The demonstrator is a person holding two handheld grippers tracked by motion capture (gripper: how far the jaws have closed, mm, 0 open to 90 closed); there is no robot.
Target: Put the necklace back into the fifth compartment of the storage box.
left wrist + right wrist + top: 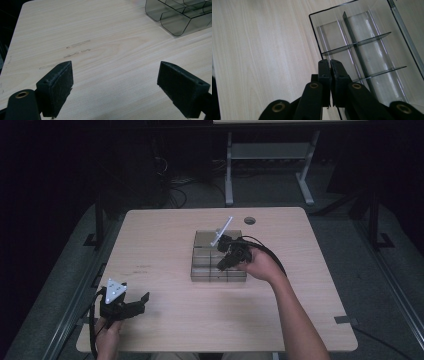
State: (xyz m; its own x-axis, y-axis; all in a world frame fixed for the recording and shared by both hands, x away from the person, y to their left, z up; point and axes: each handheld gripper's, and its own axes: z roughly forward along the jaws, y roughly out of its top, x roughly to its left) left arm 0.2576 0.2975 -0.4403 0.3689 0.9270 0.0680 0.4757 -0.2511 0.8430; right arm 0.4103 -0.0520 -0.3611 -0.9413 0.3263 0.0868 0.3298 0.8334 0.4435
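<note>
Hovering over the organizer tray (pixel 372 50), right tongs (pixel 330 62) pressed together.

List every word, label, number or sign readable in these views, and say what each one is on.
None: no readable text anywhere.
The clear compartment organizer has bare walls and dividers, with no label.
The wooden table carries only faint scuff marks, no writing.
The left gripper and right gripper show plain black pads and brass screws, with no brand or number.
</note>
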